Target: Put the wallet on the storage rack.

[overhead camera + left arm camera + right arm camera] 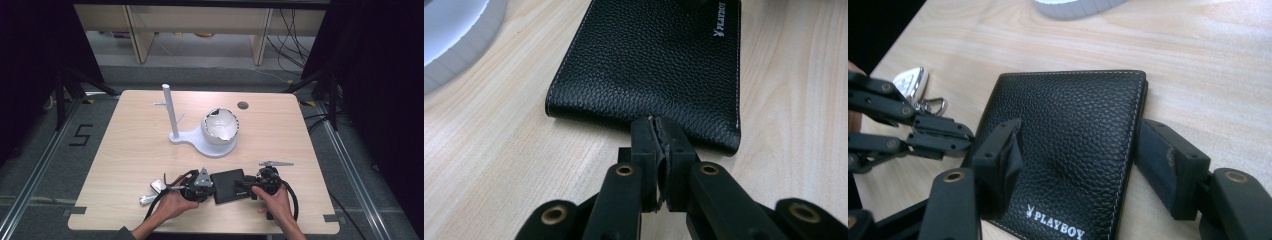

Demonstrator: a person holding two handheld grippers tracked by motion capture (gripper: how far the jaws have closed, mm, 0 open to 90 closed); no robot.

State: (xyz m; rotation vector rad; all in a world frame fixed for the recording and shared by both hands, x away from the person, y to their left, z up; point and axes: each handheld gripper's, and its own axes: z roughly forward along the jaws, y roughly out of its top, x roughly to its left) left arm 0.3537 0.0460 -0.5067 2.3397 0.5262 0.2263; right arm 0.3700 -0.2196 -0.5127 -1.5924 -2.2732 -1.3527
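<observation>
While both grippers are held at the near edge of the table, these entries are recorded view by view:

High view, wallet: a black wallet (229,185) is seen flat on the table (125,150) at about 6 o'clock, between the two grippers.
High view, left gripper: the left gripper (209,188) is met at the wallet's 9 o'clock edge.
High view, right gripper: the right gripper (251,187) is placed at the wallet's 3 o'clock edge.
High view, stand: a white stand (200,135) with a bowl (220,125) is found at 12 o'clock, well apart.
Left gripper view, jaws: the jaws are pressed together, with nothing between them, their tips touching the wallet's (649,60) near fold.
Right gripper view, jaws: the jaws are spread and set astride the wallet (1073,145), one on each side; whether the pads press on it cannot be told.
Right gripper view, keys: a key fob (910,82) is seen at 10 o'clock, beside the left gripper.
</observation>
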